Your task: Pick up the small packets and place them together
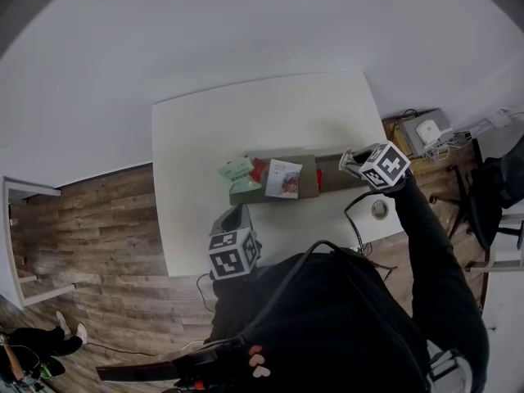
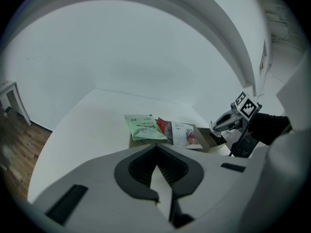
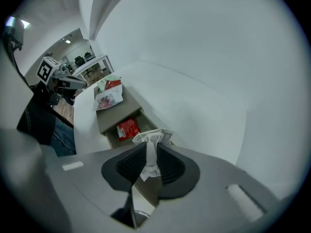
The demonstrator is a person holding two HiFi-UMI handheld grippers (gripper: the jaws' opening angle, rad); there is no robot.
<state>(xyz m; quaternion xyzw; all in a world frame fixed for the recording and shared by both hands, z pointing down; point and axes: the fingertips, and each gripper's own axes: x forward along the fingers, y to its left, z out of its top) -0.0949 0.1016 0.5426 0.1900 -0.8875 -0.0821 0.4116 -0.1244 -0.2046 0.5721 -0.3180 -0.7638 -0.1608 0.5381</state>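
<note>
The left gripper (image 2: 156, 146) is held low, close in front of the person's body, pointing forward and slanting down; its jaws meet at the tips with nothing between them; the right arm (image 1: 432, 244), in a dark sleeve, stretches out to the side; the right gripper (image 3: 151, 144) tilts steeply down, jaws clamped on a small white packet (image 3: 154, 137).

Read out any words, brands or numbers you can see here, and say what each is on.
No text is legible.
Green packet: print too blurred to read.
White pictured packet: print too small.
Red packet: nothing readable.
Small packet in the right gripper: unreadable.
Marker cubes: square patterns only, no words.
</note>
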